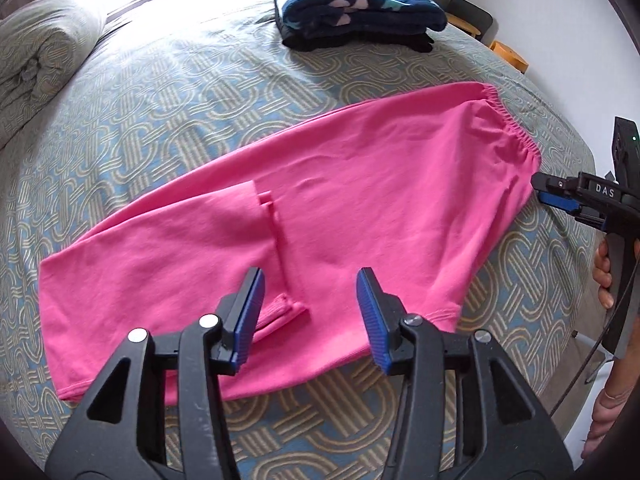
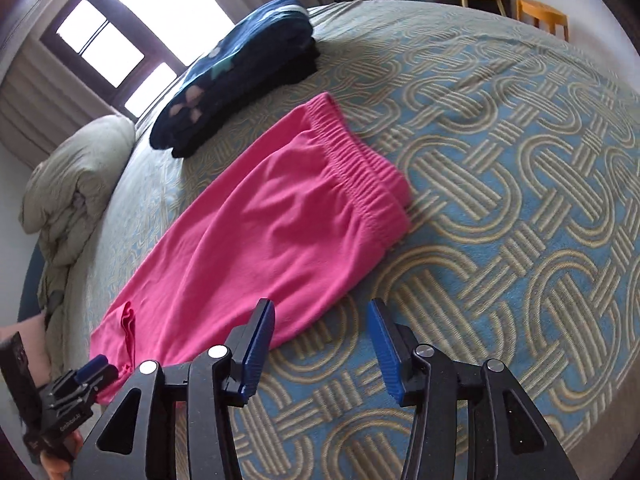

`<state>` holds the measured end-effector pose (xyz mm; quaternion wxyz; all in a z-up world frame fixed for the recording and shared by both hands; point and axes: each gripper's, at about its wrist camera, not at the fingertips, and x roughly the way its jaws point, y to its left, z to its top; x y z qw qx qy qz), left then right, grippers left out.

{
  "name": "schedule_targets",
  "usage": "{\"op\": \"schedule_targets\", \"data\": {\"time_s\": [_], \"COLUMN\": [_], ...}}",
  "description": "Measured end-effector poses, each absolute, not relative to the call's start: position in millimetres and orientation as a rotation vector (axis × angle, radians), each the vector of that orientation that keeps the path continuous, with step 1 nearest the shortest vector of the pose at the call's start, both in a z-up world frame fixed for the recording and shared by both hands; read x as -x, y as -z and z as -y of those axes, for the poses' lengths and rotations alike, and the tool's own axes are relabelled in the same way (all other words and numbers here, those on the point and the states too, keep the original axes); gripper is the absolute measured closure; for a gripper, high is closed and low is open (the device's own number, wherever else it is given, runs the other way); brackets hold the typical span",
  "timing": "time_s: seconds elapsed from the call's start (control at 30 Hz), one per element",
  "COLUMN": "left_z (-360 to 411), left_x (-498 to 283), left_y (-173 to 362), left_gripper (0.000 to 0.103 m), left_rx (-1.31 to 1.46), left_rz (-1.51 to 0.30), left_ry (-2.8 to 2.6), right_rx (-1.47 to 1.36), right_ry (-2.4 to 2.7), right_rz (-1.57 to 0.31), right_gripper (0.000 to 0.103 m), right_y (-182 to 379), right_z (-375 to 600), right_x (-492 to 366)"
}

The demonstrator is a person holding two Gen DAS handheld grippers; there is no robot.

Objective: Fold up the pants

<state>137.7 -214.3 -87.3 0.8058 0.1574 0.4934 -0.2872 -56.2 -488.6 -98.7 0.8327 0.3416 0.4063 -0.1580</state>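
The left gripper hangs nearest the left wrist camera, its blue-padded jaws spread with nothing pinched between them; below the gap lies the near edge of the pink pants. The pants lie flat on the bed, folded lengthwise with one leg doubled back over the other. In the left wrist view the elastic waistband sits at about 2 o'clock and the folded leg end reaches toward 8 o'clock.

The right gripper also has its jaws spread and empty, hovering over the patterned bedspread just beside the pants' near edge, the fabric at about 10 o'clock from its tips. In the left wrist view that gripper shows at 3 o'clock, its tips near the waistband corner, with a hand on its grip.

A stack of folded clothes, a dark blue patterned piece on top of black ones, rests on the bed at 12 o'clock, well apart from the pants. A rolled-up duvet lies at 10 o'clock near the window. Wooden stools stand beyond the bed at 1 o'clock in the right wrist view.
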Motion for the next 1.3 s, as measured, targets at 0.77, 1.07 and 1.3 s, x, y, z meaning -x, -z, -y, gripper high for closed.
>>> {"op": "schedule_targets", "data": {"time_s": [0.77,1.07,1.3], "left_z": [302.0,297.2,251.0], "left_x": [-62.1,-60.3,-73.3], "left_y": [118.6,113.8,92.2], "left_gripper": [0.042,0.042,0.042], "left_rx": [-0.475,-0.448,-0.320], "left_rz": [-1.130,-1.135,-1.134], "left_ry": [0.860,0.875,0.858], "right_rx": [-0.929,-0.831,-0.591], "right_ry": [0.333,0.391,0.369], "right_rz": [-0.735,-0.720,-0.637], "right_gripper": [0.053,0.090,0.093], "right_y": [111.2,100.1,47.7], "right_z": [527.1,518.9,482.6], "right_x": [36.9,33.1,21.7]}}
